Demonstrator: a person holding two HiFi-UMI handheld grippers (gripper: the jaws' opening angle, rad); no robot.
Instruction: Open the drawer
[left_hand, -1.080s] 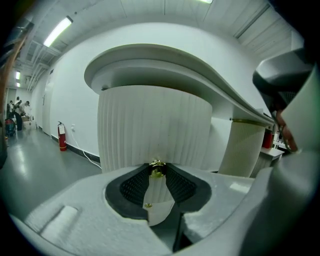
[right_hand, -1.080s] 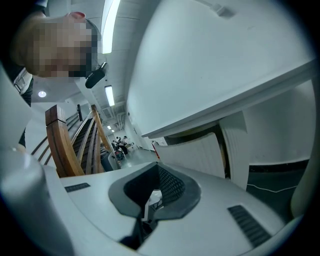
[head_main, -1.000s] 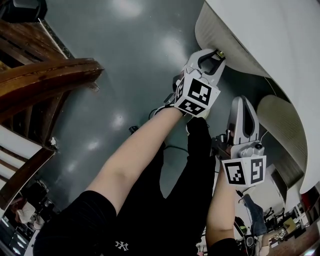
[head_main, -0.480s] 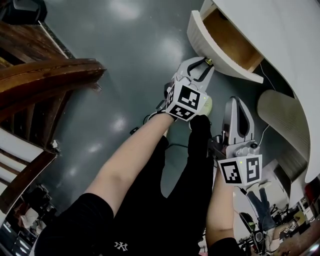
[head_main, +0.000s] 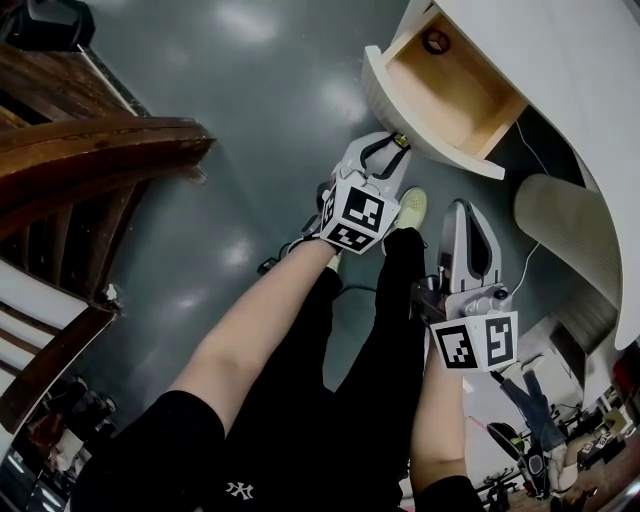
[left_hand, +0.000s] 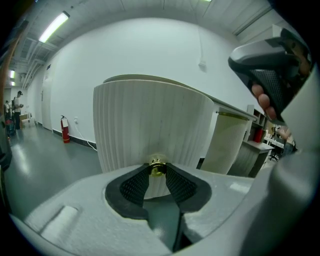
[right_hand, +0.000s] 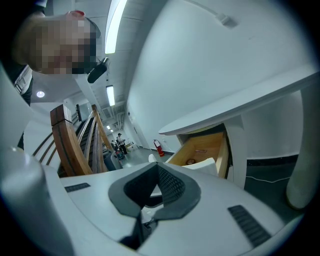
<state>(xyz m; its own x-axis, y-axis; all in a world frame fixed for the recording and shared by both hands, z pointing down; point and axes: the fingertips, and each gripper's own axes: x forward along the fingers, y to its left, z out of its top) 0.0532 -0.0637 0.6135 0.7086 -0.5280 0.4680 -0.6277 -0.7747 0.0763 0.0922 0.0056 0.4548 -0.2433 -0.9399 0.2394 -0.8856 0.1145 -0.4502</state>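
Two tongs in view. Left tongs (head_main: 397, 146) are pinched on the small brass knob (left_hand: 157, 168), dead ahead on the ribbed front of the drawer (head_main: 384, 97), which stands well out. Knob is hard and probably slick, so grip near its base. Drawer looks light and rigid. Right tongs (right_hand: 158, 167) are closed and empty, alongside.
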